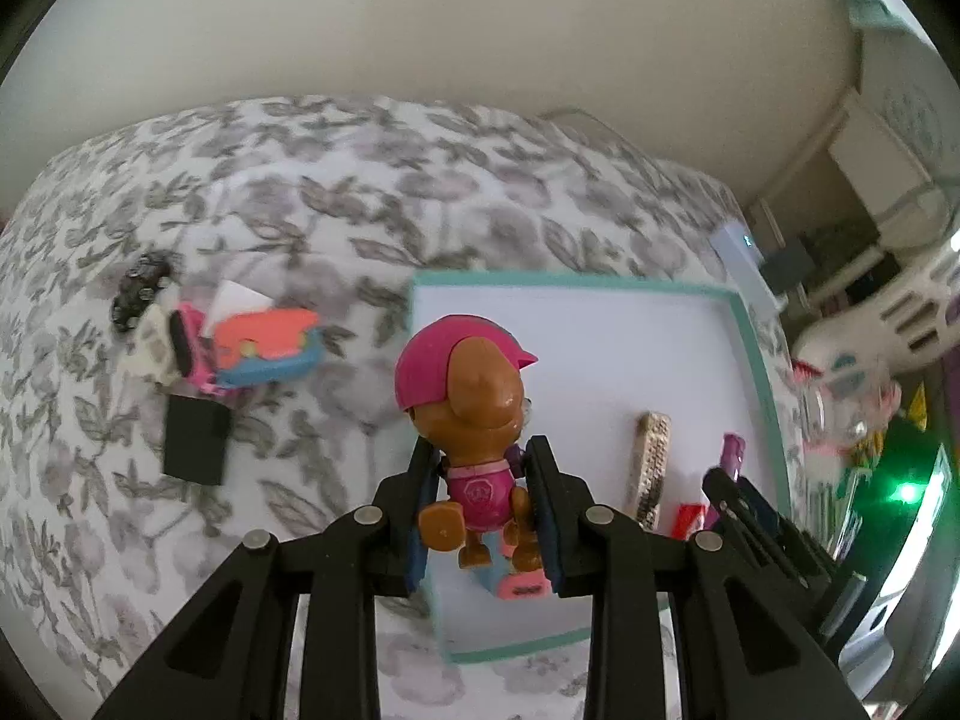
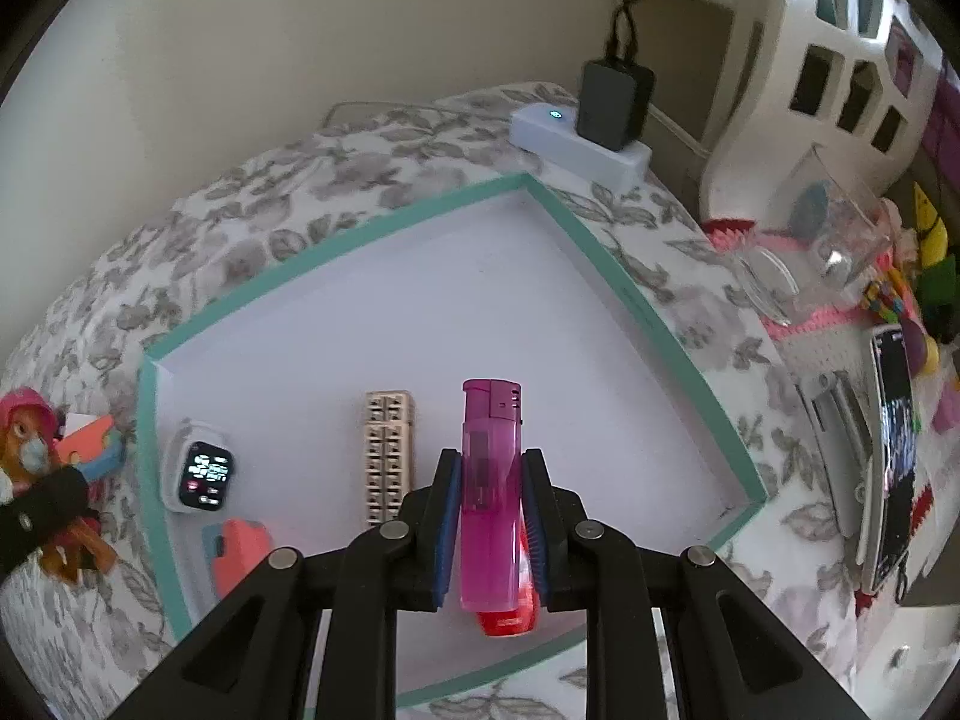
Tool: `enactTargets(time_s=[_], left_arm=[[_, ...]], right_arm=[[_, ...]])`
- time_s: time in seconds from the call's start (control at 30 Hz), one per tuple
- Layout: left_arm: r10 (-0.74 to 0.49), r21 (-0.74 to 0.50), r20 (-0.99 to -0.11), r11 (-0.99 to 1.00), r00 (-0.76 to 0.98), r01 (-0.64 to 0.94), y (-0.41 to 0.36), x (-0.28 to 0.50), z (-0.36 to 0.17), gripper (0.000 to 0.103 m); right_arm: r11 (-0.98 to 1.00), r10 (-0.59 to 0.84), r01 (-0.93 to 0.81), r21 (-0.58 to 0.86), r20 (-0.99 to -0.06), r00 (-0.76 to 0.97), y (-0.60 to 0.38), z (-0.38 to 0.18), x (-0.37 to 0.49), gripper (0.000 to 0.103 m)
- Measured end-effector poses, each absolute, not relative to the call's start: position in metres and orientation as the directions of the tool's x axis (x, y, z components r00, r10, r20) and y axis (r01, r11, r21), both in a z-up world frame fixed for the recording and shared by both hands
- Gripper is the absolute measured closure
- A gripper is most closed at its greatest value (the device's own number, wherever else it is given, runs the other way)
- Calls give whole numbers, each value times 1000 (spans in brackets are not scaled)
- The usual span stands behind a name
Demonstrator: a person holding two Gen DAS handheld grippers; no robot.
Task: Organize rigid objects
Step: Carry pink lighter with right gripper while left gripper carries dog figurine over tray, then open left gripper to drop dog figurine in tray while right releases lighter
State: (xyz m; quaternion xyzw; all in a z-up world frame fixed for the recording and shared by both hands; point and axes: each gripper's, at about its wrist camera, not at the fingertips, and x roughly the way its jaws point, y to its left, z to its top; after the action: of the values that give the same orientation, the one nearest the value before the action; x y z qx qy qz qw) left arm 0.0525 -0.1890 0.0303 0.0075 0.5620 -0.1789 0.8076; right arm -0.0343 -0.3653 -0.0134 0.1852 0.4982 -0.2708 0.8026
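Observation:
My left gripper (image 1: pixel 480 456) is shut on a toy dog (image 1: pixel 462 384) with a pink helmet, gripped at the body. It hangs above the left edge of a white tray with a teal rim (image 1: pixel 759 360). My right gripper (image 2: pixel 490 459) is shut on a translucent pink lighter (image 2: pixel 489 450), held over the tray (image 2: pixel 336 252) near its front. A red lighter (image 2: pixel 510 615) lies on the tray floor just below it. Also in the tray are a beige block (image 2: pixel 389 456), a smartwatch (image 2: pixel 198 471) and a coral piece (image 2: pixel 240 552). The toy dog (image 2: pixel 27 432) shows at the far left of the right wrist view.
On the flowered bedspread left of the tray lie an orange and blue toy (image 1: pixel 264 348), a black studded item (image 1: pixel 141 291) and a black box (image 1: pixel 195 447). Behind the tray sits a power strip with a black adapter (image 2: pixel 612 102). A glass (image 2: pixel 822 240) and a phone (image 2: pixel 894 450) are on the right.

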Motion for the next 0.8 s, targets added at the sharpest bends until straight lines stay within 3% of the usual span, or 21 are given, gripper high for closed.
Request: enactTargets(time_s=[0.37, 0.8], left_arm=[[-264, -144, -930, 903, 256, 405, -240, 31, 6, 72], [-248, -139, -944, 897, 216, 419, -255, 34, -15, 72]], right_arm=[[733, -277, 680, 11, -908, 313, -386, -22, -50, 82], [732, -254, 681, 17, -921, 297, -387, -33, -50, 81]])
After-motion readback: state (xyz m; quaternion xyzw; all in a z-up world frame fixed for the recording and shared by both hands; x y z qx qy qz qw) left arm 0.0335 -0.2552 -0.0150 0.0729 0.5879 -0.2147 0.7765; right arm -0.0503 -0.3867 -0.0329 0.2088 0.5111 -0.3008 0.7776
